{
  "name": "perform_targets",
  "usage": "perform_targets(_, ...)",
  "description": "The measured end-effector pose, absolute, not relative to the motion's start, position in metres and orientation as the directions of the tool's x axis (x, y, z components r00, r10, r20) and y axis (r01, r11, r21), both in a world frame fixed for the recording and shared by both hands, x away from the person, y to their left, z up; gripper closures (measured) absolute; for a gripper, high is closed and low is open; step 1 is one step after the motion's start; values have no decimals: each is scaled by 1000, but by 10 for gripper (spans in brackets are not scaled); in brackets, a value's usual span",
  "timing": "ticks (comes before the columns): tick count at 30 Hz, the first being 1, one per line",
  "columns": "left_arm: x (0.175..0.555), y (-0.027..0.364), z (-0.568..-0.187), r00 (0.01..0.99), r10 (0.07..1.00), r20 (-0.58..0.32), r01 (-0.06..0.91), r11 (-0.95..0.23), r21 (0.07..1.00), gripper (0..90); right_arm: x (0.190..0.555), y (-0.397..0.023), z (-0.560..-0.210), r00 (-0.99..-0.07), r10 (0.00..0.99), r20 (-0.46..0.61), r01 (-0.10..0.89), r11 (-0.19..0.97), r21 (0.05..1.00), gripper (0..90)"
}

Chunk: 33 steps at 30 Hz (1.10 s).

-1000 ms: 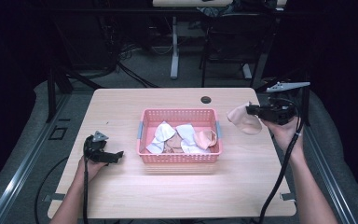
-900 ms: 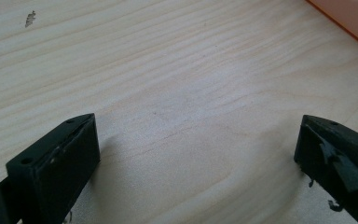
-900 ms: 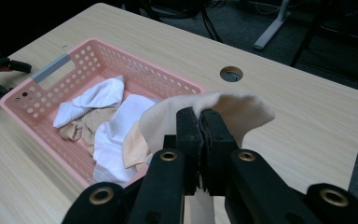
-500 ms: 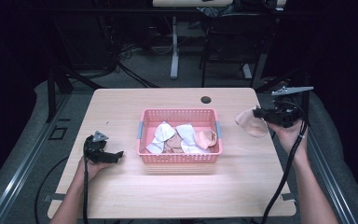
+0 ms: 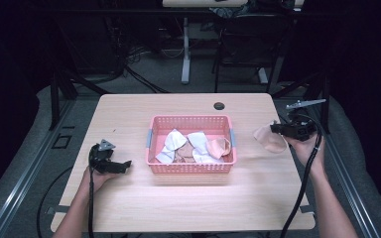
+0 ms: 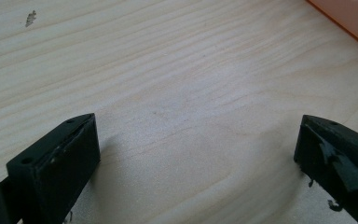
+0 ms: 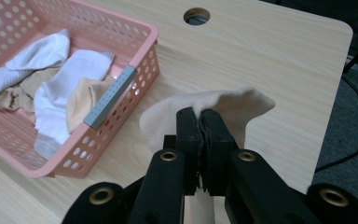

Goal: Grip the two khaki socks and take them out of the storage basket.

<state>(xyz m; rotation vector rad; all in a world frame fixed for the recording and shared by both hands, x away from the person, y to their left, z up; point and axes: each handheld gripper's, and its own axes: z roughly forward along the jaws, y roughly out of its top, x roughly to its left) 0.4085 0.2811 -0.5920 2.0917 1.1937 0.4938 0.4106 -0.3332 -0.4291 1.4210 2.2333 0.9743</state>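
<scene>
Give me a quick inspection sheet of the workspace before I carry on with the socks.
Surface: wooden table, with a round cable hole near its far edge.
Job's things: beige sock in the right gripper; pink basket mid-table holding white and beige socks.
Clutter: nothing seen.
Grippers: right gripper shut on the beige sock, right of the basket; left gripper open just above the bare wood, left of the basket.
Cables: one black cable trails from each gripper.
Surroundings: dark room, metal frames beyond the table.
</scene>
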Motion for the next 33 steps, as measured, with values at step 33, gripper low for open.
perform_targets(33,408,281,-592,510,860,-3,607,-357,710,0,427,-331,-476,-439,888,137,773,295,561,773)
